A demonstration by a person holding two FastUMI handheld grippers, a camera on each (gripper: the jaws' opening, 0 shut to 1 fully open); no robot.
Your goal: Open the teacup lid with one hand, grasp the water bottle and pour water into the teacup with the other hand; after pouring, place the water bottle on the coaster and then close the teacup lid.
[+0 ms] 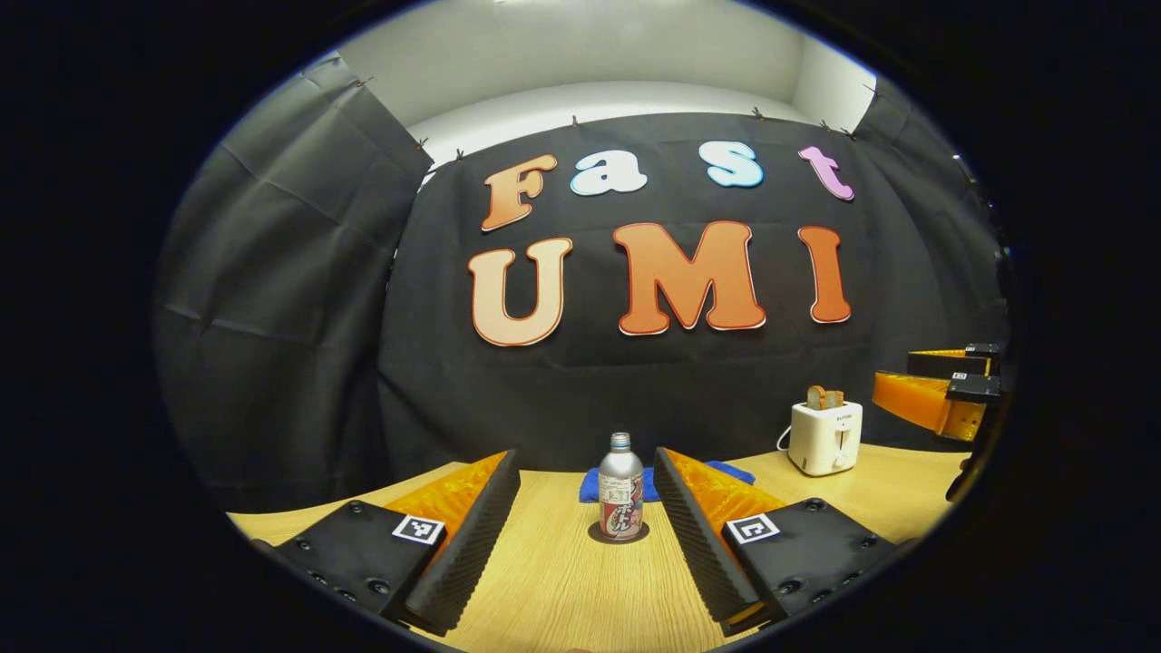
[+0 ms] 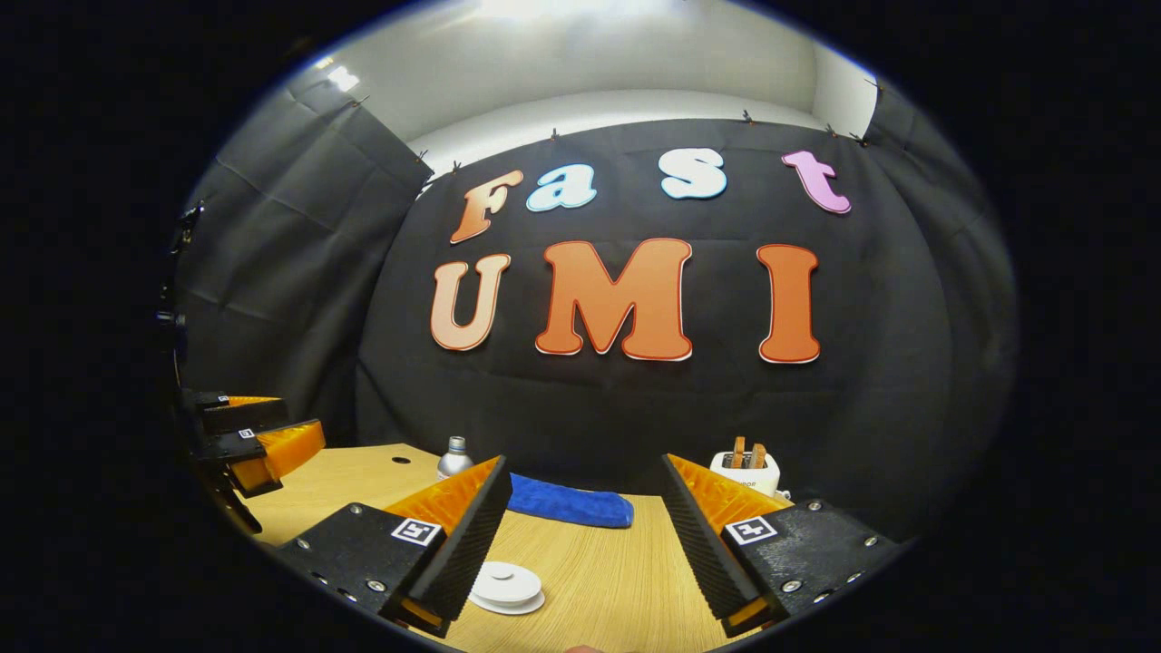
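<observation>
The left gripper [image 1: 580,521] is hanging wide open and empty, its fingers framing the bottle [image 1: 621,488], which is standing upright on a dark coaster [image 1: 619,535] well ahead on the table [image 1: 562,589]. To the right, the right gripper [image 2: 580,535] is also gaping empty, hovering above the white cup lid [image 2: 506,583] sitting just by its left finger. Judging from this, it should be centring over the lid's knob before closing, lifting straight up.
</observation>
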